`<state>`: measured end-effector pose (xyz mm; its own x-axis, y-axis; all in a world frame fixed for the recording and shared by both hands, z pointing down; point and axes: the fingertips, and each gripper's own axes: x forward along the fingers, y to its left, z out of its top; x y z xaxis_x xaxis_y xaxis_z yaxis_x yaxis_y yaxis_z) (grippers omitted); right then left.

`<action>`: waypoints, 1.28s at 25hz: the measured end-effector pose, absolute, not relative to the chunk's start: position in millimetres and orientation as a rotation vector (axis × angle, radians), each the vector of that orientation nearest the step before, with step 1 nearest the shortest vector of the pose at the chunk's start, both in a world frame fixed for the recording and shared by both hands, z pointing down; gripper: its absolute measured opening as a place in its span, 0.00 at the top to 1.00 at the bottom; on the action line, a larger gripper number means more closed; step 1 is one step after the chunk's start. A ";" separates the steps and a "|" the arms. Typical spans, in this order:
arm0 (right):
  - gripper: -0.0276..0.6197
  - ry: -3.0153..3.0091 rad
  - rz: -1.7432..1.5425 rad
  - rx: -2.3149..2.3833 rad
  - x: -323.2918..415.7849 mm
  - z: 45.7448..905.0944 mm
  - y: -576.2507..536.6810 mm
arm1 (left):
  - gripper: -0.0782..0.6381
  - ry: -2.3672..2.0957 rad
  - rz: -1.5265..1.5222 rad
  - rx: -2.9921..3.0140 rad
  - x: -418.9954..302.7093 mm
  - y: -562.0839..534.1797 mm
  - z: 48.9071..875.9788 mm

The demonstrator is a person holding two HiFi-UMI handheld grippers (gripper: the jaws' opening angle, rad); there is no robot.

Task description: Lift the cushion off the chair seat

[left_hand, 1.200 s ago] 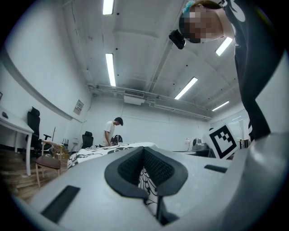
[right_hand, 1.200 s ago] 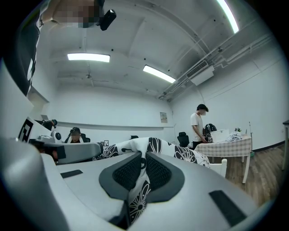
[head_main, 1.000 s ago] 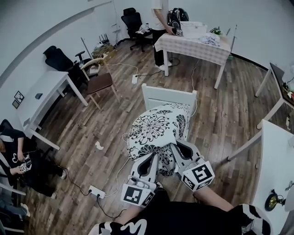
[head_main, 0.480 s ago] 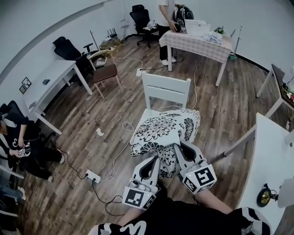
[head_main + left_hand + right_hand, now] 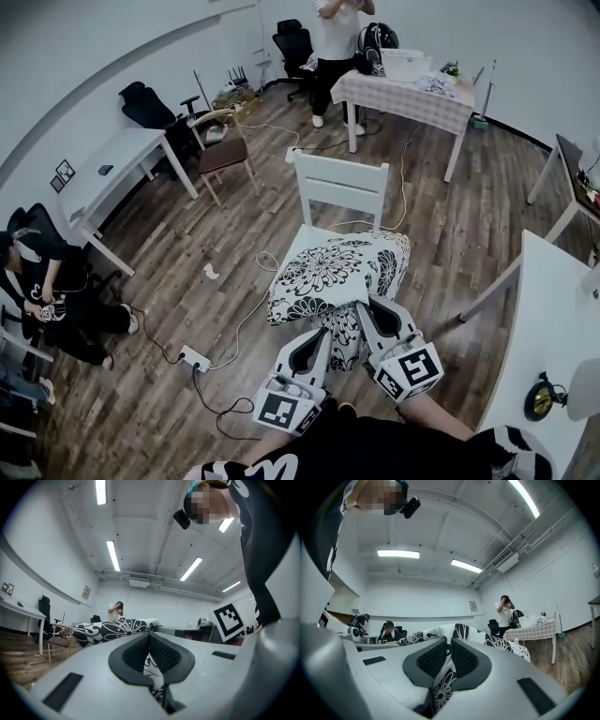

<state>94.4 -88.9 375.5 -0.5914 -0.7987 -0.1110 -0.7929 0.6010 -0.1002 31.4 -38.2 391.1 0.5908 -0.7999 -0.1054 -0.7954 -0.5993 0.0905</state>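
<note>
Both grippers were clamped on the near edge of the flower-print cushion [image 5: 333, 272], which stretched away ahead of the jaws over the white chair [image 5: 339, 183]. The left gripper [image 5: 319, 336] held its jaws pressed together on a fold of the fabric, the black pads biting the cloth. The right gripper [image 5: 371, 307], just beside it, pinched the same edge in the same way.

A strip of bare seat [image 5: 298, 246] showed past the cushion's far left corner. Whether the cushion touched the seat or hung clear could not be told.

The chair's back stood upright beyond the cushion. Well ahead of the jaws a standing person [image 5: 336, 37] was beside a cloth-covered table [image 5: 403, 94]. Left of the left jaws a power strip [image 5: 195, 357] lay on the wood floor [image 5: 169, 281], and a seated person [image 5: 37, 281] was far off that side. A desk [image 5: 553, 319] stood right of the right jaws.
</note>
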 end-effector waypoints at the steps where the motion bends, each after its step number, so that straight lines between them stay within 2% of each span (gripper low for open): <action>1: 0.90 2.681 -0.057 -1.333 93.3 374.2 -87.4 | 0.89 -1.388 -0.202 2.776 31.9 -37.0 391.9; 9: 0.90 2.681 -0.021 -1.313 88.9 365.8 -67.1 | 0.89 -1.394 -0.218 2.790 30.0 -18.8 387.3; 20: 0.90 2.666 -0.037 -1.323 65.5 363.6 6.0 | 0.89 -1.416 -0.233 2.769 -3.2 59.4 389.4; 26: 0.90 2.669 -0.044 -1.322 54.5 347.8 56.9 | 0.89 -1.423 -0.231 2.763 -13.8 105.9 370.9; 32: 0.90 2.662 -0.053 -1.324 28.7 369.6 143.5 | 0.89 -1.416 -0.219 2.782 -39.0 190.0 388.6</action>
<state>28.7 143.5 369.6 -0.5924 -0.7944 -0.1340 -0.7884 0.6059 -0.1062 -39.0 190.0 388.6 0.5807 -0.8054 -0.1190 -0.8037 -0.5904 0.0738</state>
